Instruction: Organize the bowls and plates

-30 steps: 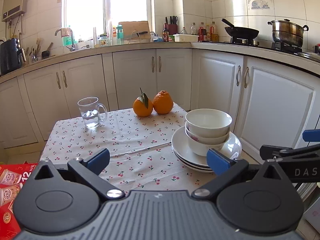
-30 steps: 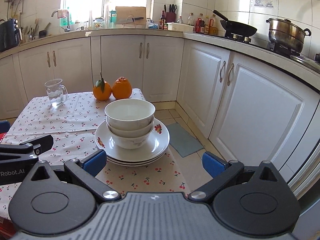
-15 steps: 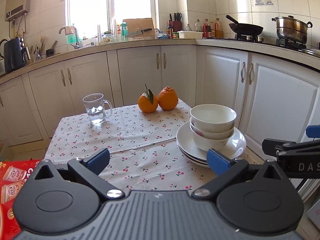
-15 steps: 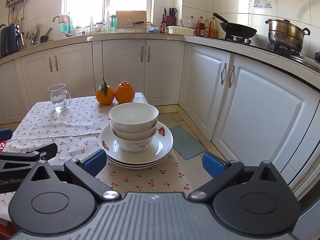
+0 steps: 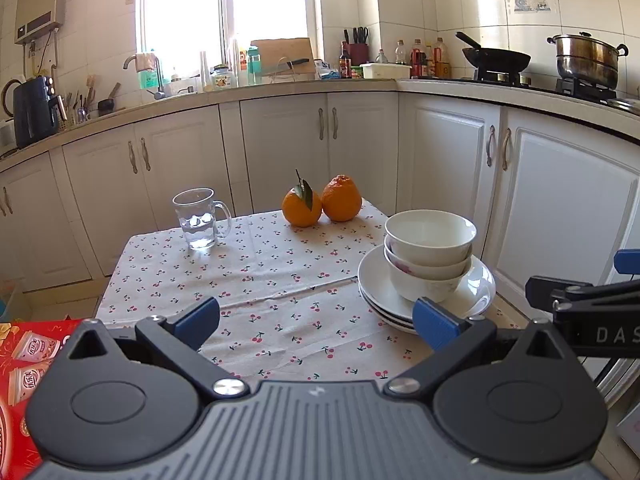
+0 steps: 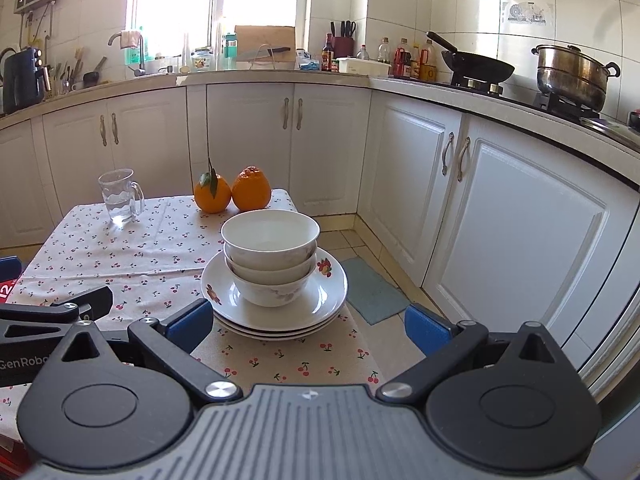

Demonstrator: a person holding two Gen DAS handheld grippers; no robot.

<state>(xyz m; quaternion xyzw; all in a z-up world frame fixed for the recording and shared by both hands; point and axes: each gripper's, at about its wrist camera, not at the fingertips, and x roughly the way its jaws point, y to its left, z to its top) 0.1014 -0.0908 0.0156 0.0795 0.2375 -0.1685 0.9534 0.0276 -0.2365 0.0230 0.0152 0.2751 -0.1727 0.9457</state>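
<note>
White bowls (image 5: 430,256) (image 6: 270,256) sit nested on a stack of white plates (image 5: 376,280) (image 6: 328,292) with small flower prints, at the right edge of the cherry-print tablecloth (image 5: 272,280) (image 6: 152,248). My left gripper (image 5: 316,320) hangs open near the table's front edge, left of the stack, with nothing between its fingers. My right gripper (image 6: 306,326) stands open just in front of the plates, also holding nothing. Each gripper shows at the side of the other's view.
Two oranges (image 5: 320,205) (image 6: 232,194) and a glass mug (image 5: 198,218) (image 6: 119,196) with water stand at the table's far side. A red snack box (image 5: 24,360) lies at the left. White cabinets (image 6: 500,216) and a floor mat (image 6: 370,290) lie to the right.
Both views have lifted and pulled back slightly from the table; the stack sits a little farther off and lower in the frames. Both grippers stay open.
</note>
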